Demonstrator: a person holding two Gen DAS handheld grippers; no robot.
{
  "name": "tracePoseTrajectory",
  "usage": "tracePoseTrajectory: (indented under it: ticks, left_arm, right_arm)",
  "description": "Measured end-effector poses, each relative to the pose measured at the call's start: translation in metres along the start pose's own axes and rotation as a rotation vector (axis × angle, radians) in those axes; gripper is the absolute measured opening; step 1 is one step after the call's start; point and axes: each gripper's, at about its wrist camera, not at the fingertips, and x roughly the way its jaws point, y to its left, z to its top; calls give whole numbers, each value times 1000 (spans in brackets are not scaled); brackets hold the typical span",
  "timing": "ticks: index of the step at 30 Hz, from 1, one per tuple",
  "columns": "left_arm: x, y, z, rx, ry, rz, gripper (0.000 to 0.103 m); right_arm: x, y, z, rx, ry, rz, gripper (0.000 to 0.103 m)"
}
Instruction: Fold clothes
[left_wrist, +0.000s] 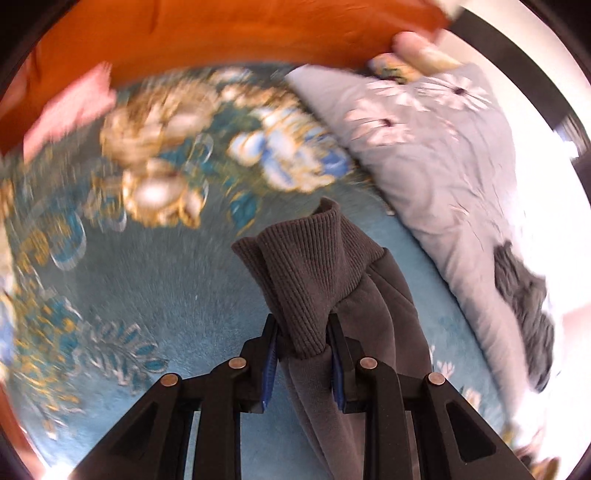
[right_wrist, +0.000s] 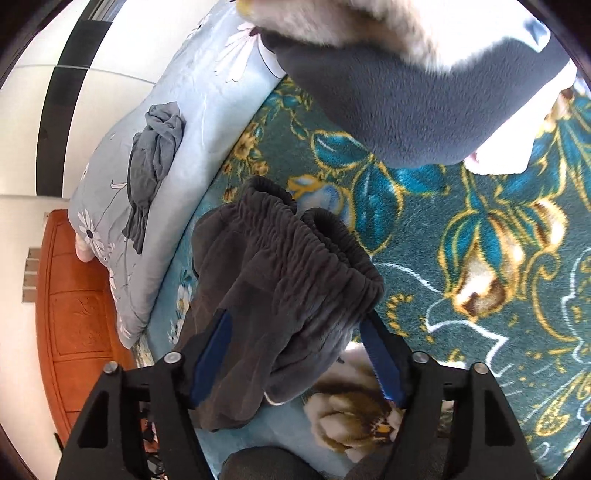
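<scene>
Pants (left_wrist: 332, 280) are hanging over the blanket (left_wrist: 155, 280). We are pinching the cuff in our left claw (left_wrist: 303, 347), while our right claw (right_wrist: 295, 354) is standing wide around the waistband, so the pants are stretching out for folding.
</scene>
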Motion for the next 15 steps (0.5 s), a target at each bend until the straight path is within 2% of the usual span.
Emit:
tracePoseTrajectory:
  ticks: [4, 6, 10, 15]
  left_arm:
    - [-47, -59, -22, 199, -86, -6, 26]
    - [-68, -92, -43, 291, -114, -45, 26]
    - [-84, -165, -103, 522, -120, -70, 26]
    - [-68, -234, -190, 745, -45, -57, 26]
  right_arm:
    - [-17, 4, -7, -34, -20, -3, 74]
    - [-22, 4, -11, -43, -23, 9, 74]
    - [-26, 4, -18, -47, -15, 49, 74]
    - [-25, 6, -26, -55, 10, 105, 74]
